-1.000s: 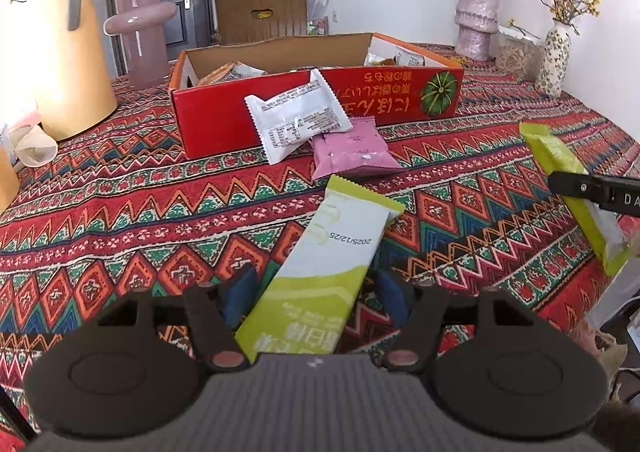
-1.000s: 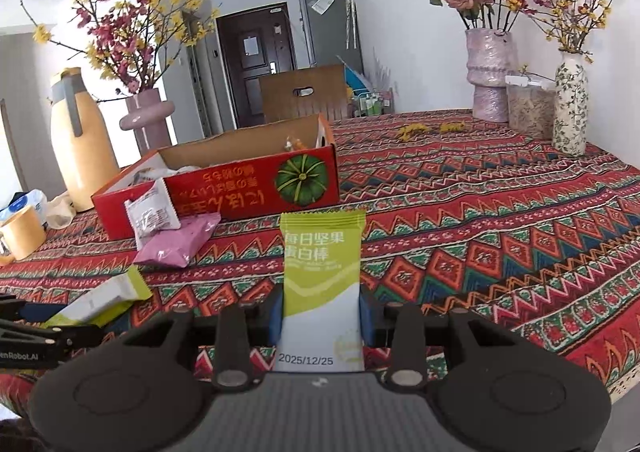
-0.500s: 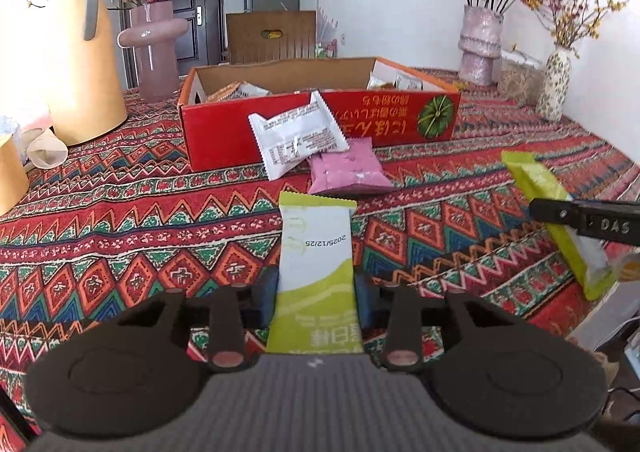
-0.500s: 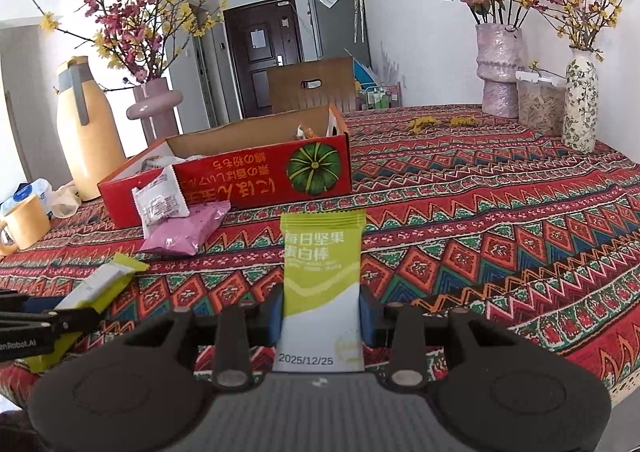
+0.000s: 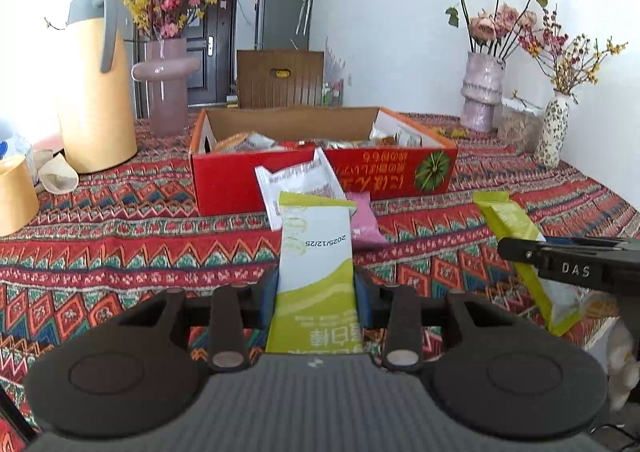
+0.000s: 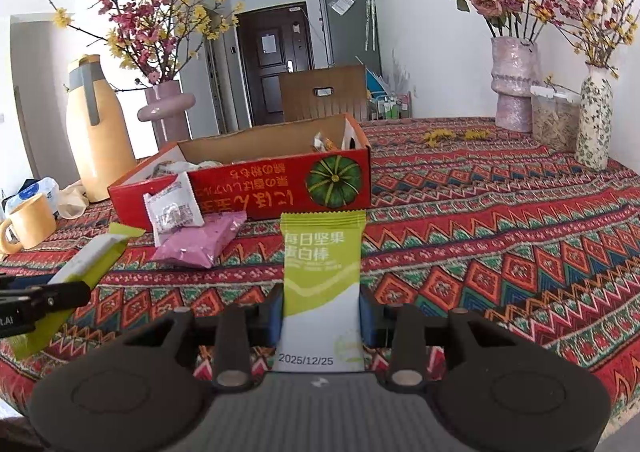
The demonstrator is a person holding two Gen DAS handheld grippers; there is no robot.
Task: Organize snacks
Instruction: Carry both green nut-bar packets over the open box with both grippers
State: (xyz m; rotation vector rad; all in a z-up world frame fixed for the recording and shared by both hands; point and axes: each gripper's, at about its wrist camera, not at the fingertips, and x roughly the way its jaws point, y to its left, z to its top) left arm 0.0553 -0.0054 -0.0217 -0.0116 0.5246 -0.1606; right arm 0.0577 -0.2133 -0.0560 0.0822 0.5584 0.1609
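My left gripper [image 5: 316,292] is shut on a green-and-white snack bar [image 5: 314,264], held off the patterned tablecloth with its far end pointing at the red cardboard box [image 5: 240,188]. My right gripper [image 6: 320,312] is shut on a second green-and-white snack bar [image 6: 322,264], also raised. Each gripper shows at the edge of the other's view, with its bar [image 5: 516,228] [image 6: 88,260]. A white packet [image 5: 296,184] [image 6: 172,212] leans against the box front, and a pink packet [image 5: 364,224] [image 6: 200,240] lies beside it. Several snacks lie inside the box.
A tan thermos jug [image 5: 96,92], a pink vase [image 5: 166,88] and a tan mug [image 6: 28,224] stand at the left. Flower vases [image 6: 512,84] [image 6: 596,120] and a clear jar [image 6: 554,120] stand at the back right. The table edge runs close below both grippers.
The left gripper closed on the bar that lay slanted on the cloth and lifted it, now straight between the fingers. The right gripper kept its bar and barely moved.
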